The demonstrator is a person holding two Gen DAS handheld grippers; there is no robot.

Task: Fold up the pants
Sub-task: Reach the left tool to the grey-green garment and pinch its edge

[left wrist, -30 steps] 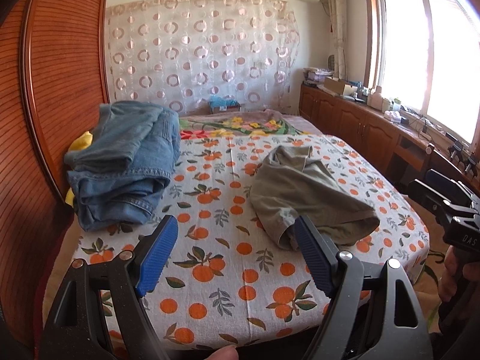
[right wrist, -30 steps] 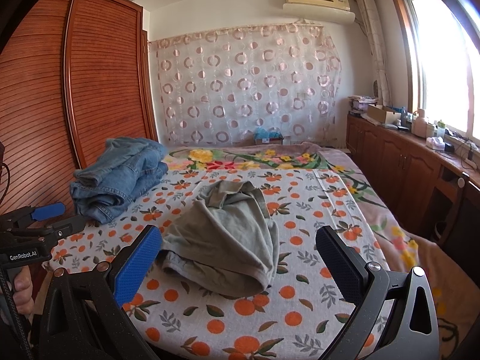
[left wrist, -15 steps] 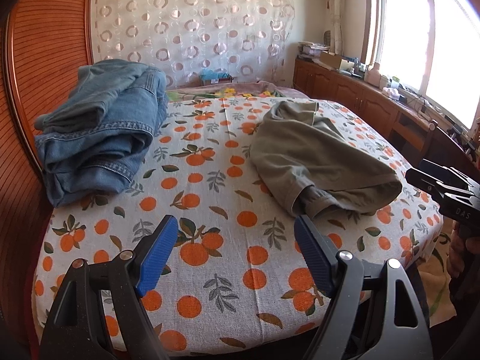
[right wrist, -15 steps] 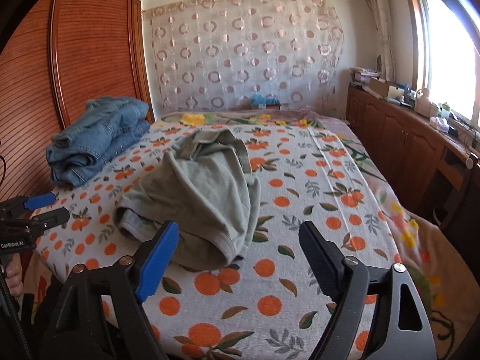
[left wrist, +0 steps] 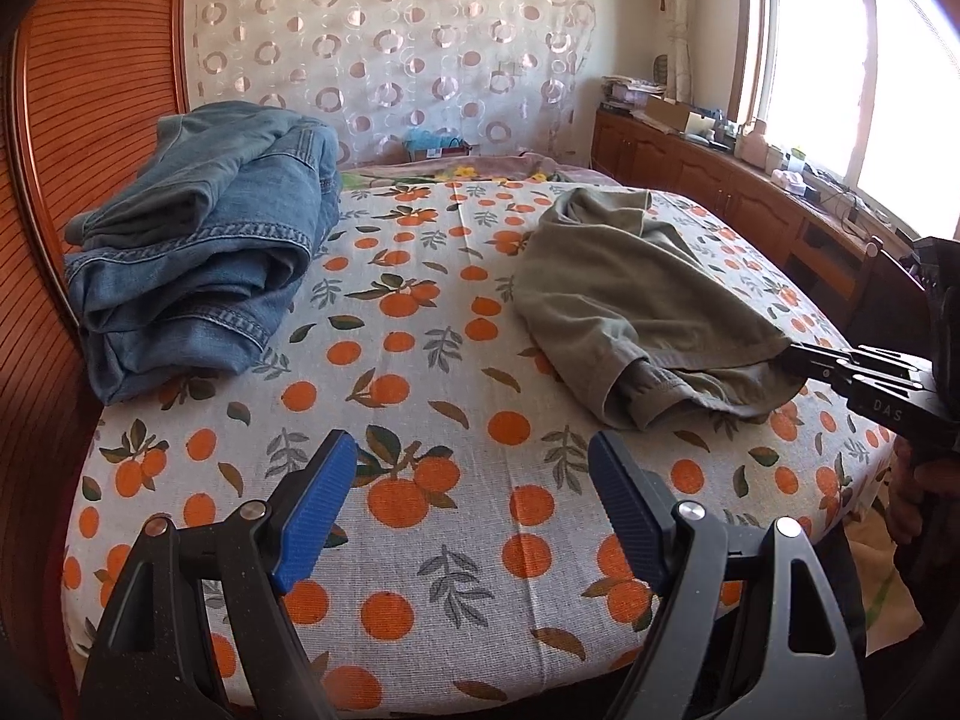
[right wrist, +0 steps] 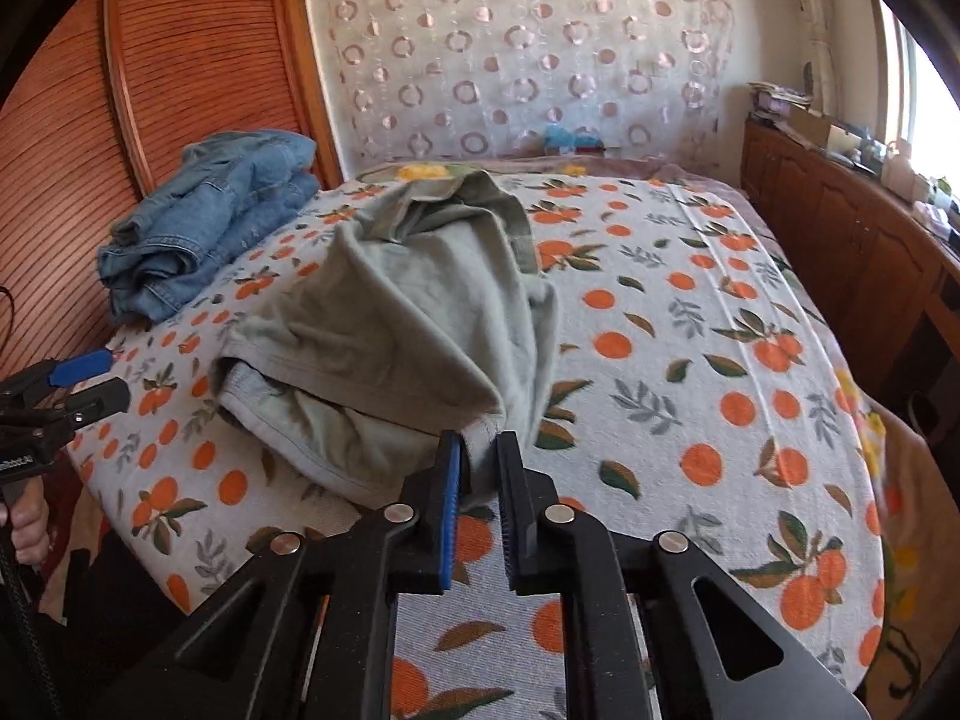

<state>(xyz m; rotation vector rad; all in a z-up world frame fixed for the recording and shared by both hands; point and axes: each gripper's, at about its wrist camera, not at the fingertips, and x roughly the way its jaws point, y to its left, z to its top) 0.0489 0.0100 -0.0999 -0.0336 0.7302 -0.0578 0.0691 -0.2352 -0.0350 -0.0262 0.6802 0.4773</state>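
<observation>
Through the left wrist view, my left tool (left wrist: 468, 498) hangs released over the orange-print bed (left wrist: 420, 396), nothing between its blue pads. The green pants (left wrist: 636, 300) lie rumpled on the bed's right half, well apart from this tool; a stack of denim (left wrist: 198, 252) sits at the far left. My right tool (left wrist: 798, 357) reaches in from the right edge and meets the pants' near hem.

Through the right wrist view, the right tool (right wrist: 480, 450) has just been closing and now looks clenched on a corner of that hem, a thin fold of cloth between the pads. I judge the bite shallow: if I lift quickly, the hem may slip out. The pants are still bunched, so pulling with one tool alone could drag the whole heap toward the bed's edge rather than spread it
</observation>
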